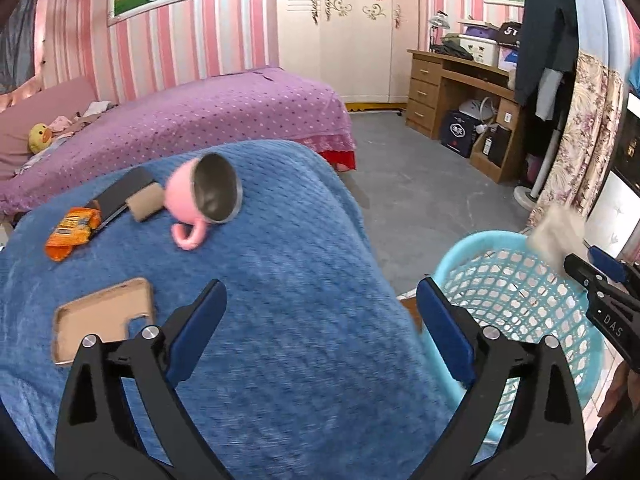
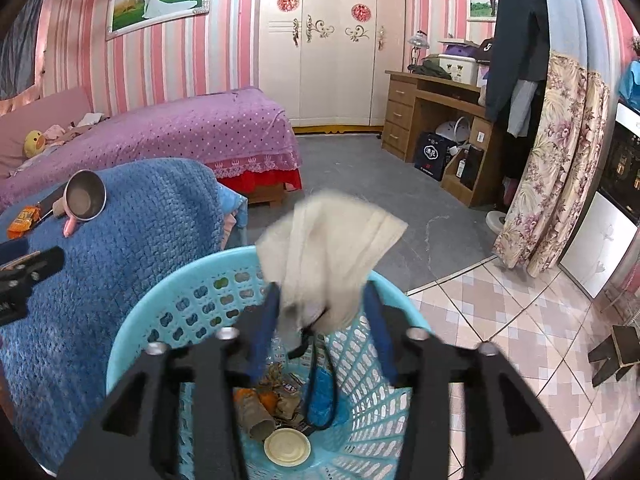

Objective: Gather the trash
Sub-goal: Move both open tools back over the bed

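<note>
A light blue plastic basket [image 2: 192,280] stands beside a blue blanket-covered surface [image 1: 260,280] and holds several bits of trash, among them a round lid [image 2: 287,447] and a cardboard tube [image 2: 256,416]. My right gripper [image 2: 322,300] is over the basket with a crumpled white tissue [image 2: 332,240] between its fingers; the jaws stand somewhat apart. It shows in the left wrist view [image 1: 580,268] with the tissue [image 1: 556,236]. My left gripper [image 1: 320,304] is open and empty above the blanket. An orange snack wrapper [image 1: 72,232] lies on the blanket.
On the blanket lie a tipped pink mug [image 1: 204,196], a brown sponge block [image 1: 146,202], a dark flat item [image 1: 120,196] and a tan phone case [image 1: 104,316]. A purple bed [image 1: 180,120], a wooden desk [image 1: 460,84] and a floral curtain [image 2: 556,160] stand around.
</note>
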Demonstrator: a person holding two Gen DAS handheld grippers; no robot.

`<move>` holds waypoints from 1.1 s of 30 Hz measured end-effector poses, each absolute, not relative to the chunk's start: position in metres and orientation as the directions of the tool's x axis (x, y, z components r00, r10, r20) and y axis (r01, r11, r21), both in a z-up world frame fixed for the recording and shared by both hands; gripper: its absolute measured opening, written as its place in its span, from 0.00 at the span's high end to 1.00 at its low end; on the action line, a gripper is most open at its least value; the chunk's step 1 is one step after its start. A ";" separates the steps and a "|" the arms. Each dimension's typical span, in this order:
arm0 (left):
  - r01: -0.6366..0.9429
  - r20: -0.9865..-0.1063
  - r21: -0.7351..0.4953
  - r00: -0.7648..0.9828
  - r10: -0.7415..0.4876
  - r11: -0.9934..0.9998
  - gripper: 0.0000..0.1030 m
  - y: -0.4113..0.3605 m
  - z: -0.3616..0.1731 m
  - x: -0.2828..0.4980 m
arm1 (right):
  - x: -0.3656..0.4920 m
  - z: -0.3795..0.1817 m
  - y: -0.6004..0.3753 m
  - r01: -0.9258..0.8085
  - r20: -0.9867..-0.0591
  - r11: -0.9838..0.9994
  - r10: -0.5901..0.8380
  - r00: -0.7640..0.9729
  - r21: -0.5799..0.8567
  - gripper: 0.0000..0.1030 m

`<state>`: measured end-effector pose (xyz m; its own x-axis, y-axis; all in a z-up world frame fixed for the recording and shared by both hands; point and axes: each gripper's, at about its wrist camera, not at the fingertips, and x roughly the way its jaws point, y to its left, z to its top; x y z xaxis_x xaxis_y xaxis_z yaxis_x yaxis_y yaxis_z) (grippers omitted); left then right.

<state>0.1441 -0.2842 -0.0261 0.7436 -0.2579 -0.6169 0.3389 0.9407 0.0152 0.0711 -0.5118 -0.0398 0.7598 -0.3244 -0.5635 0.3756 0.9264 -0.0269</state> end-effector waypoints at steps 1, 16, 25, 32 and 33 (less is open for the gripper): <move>0.333 -0.613 0.016 0.748 -0.254 0.943 0.10 -0.278 -0.024 0.144 | 0.071 -0.039 -0.510 0.378 -0.559 0.926 -0.328 0.761 -0.029 0.35; 0.227 -0.562 0.015 0.807 -0.180 0.974 0.06 -0.186 0.000 0.156 | 0.092 -0.030 -0.465 0.424 -0.522 0.903 -0.393 0.757 -0.065 0.05; 0.141 -0.579 -0.025 0.805 -0.129 0.990 0.06 -0.122 -0.005 0.179 | 0.110 -0.031 -0.442 0.407 -0.527 0.911 -0.378 0.761 -0.067 0.04; 0.054 -0.584 0.012 0.811 -0.037 0.998 0.06 -0.081 -0.021 0.195 | 0.125 -0.033 -0.416 0.369 -0.541 0.929 -0.328 0.774 -0.036 0.05; 0.042 -0.589 0.012 0.808 -0.027 0.999 0.06 -0.073 -0.023 0.198 | 0.128 -0.033 -0.410 0.359 -0.541 0.933 -0.319 0.778 -0.035 0.04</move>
